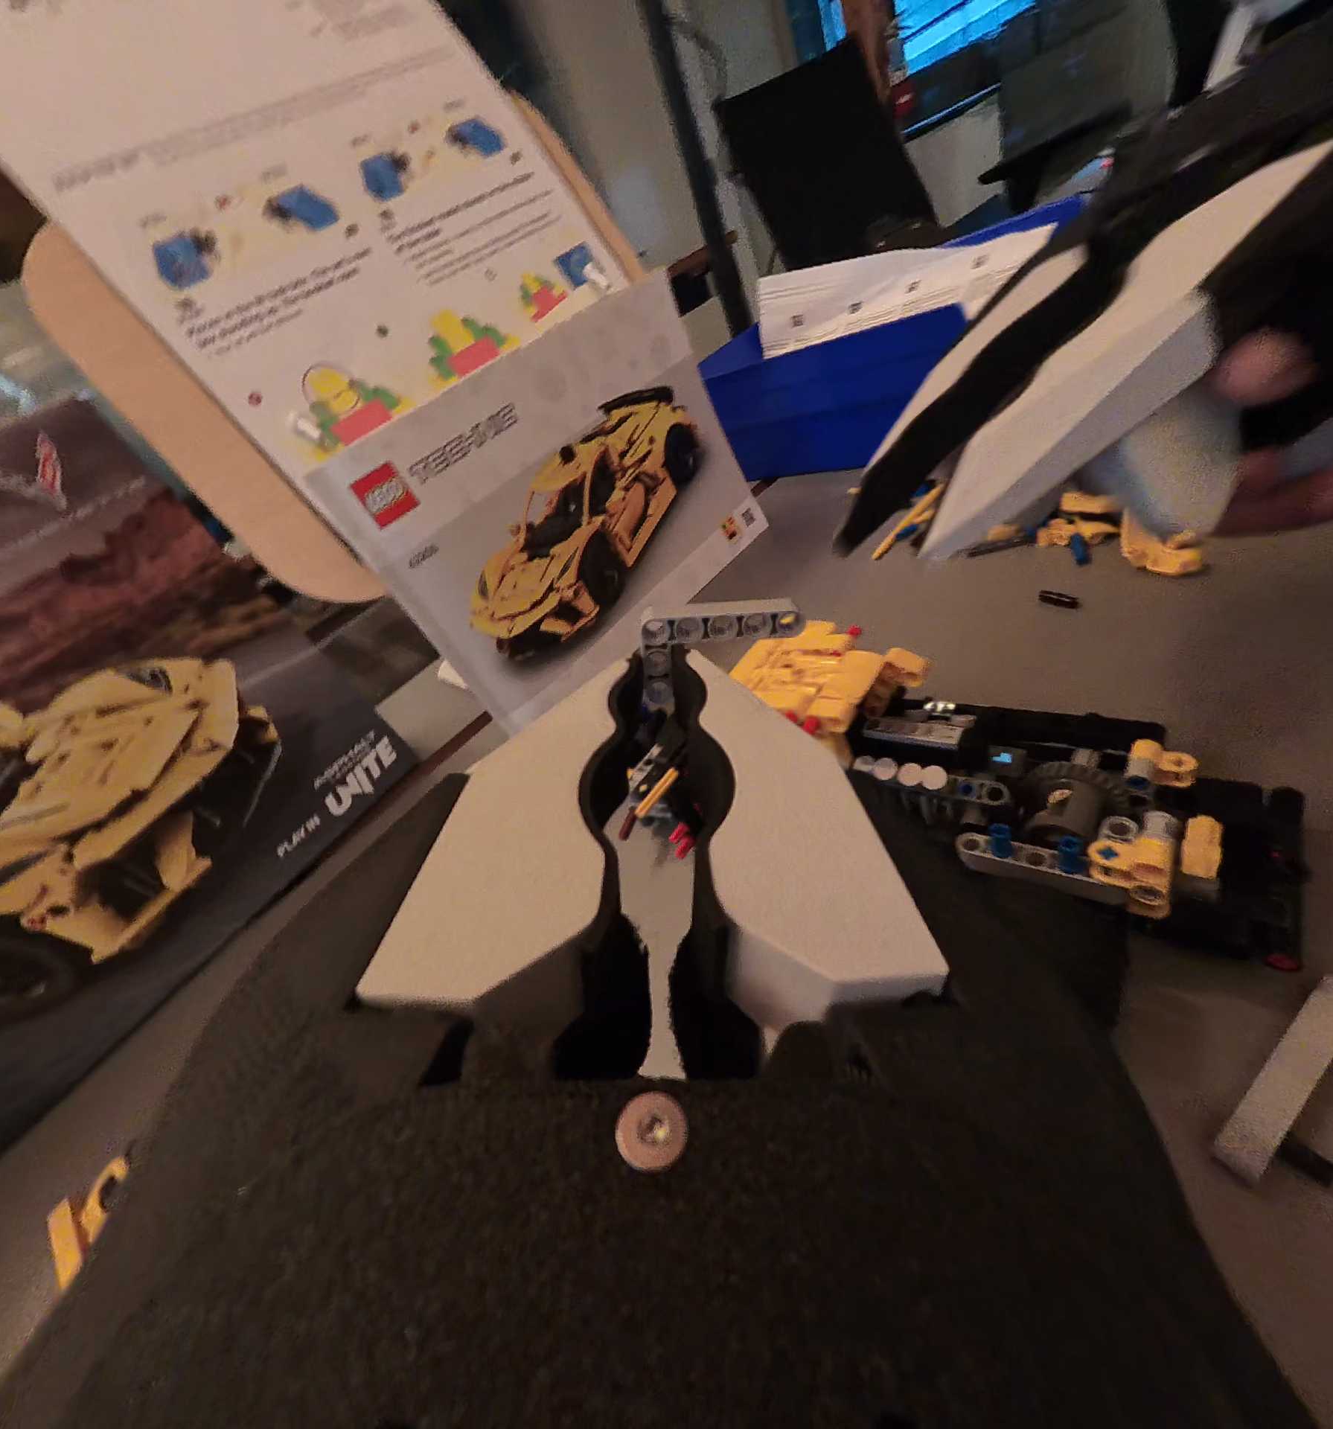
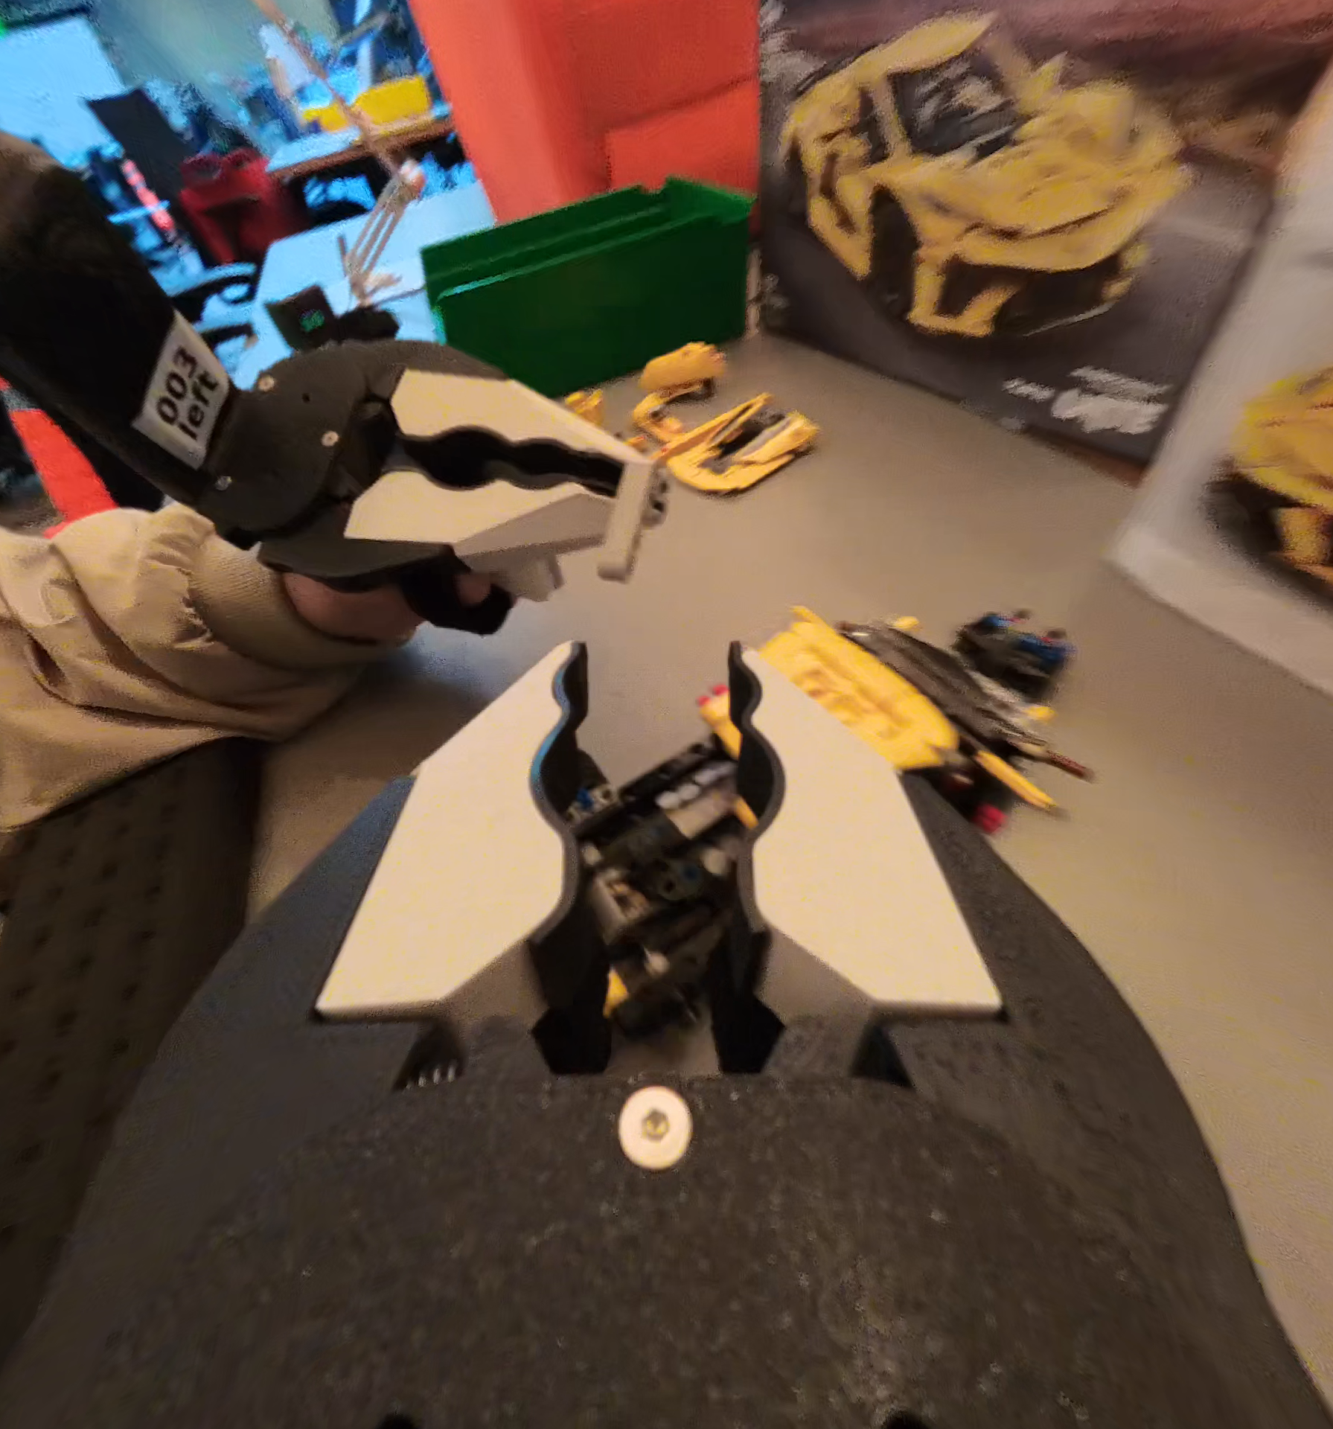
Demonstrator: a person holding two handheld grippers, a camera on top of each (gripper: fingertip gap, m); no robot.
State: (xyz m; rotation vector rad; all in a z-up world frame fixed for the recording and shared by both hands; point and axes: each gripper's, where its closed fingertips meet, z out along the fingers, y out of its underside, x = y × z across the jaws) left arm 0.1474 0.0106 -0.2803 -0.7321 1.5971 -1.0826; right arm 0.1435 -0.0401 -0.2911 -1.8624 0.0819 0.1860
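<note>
My left gripper (image 1: 667, 669) is shut on a grey L-shaped beam (image 1: 717, 625) that sticks out past its tips, held above the table. In the right wrist view the left gripper (image 2: 632, 483) hangs at the left with the beam (image 2: 626, 533) in its tips. My right gripper (image 2: 657, 661) is open and empty, its fingers straddling a black, grey and yellow brick chassis (image 2: 663, 843) just below. The chassis (image 1: 1073, 812) lies on the table at the right in the left wrist view. The right gripper (image 1: 891, 541) is blurred at the upper right there.
A grey instruction booklet (image 1: 539, 495) stands behind, and a car-model box (image 1: 106, 734) stands at the left. A blue bin (image 1: 825, 387) and a green bin (image 2: 586, 286) sit at the back. Loose yellow panels (image 2: 733, 441) and a grey block (image 1: 1289, 1075) lie on the table. Left tips and right tips are each some 15 cm from the grey block (image 1: 1289, 1075).
</note>
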